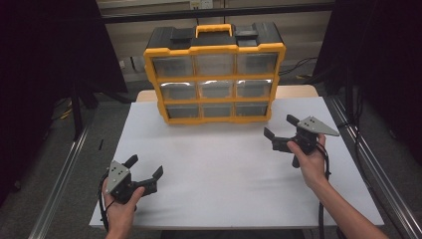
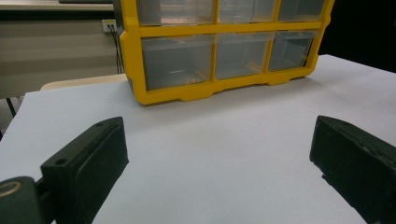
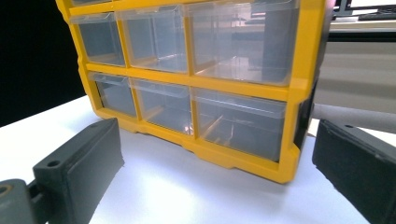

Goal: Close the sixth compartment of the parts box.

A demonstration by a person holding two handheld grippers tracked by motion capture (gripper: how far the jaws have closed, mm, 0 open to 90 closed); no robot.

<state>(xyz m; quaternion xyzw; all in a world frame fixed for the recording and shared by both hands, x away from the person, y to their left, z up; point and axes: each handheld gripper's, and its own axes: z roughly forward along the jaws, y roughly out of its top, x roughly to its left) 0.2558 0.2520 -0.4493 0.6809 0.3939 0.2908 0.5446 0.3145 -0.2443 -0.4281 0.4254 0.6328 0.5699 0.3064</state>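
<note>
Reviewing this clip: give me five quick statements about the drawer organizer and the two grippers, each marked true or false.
1. The organizer has nine clear drawers in three rows of three. True.
2. The right gripper is shut on a drawer. False: its jaws are spread and hold nothing, near the organizer's lower right corner.
3. The left gripper is open, over the bare white table. True.
4. One drawer is pulled out. False: all sit flush in the yellow frame.
5. The left gripper is closer to the organizer than the right. False: the right one is closer; in the right gripper view the drawers loom large.
</note>
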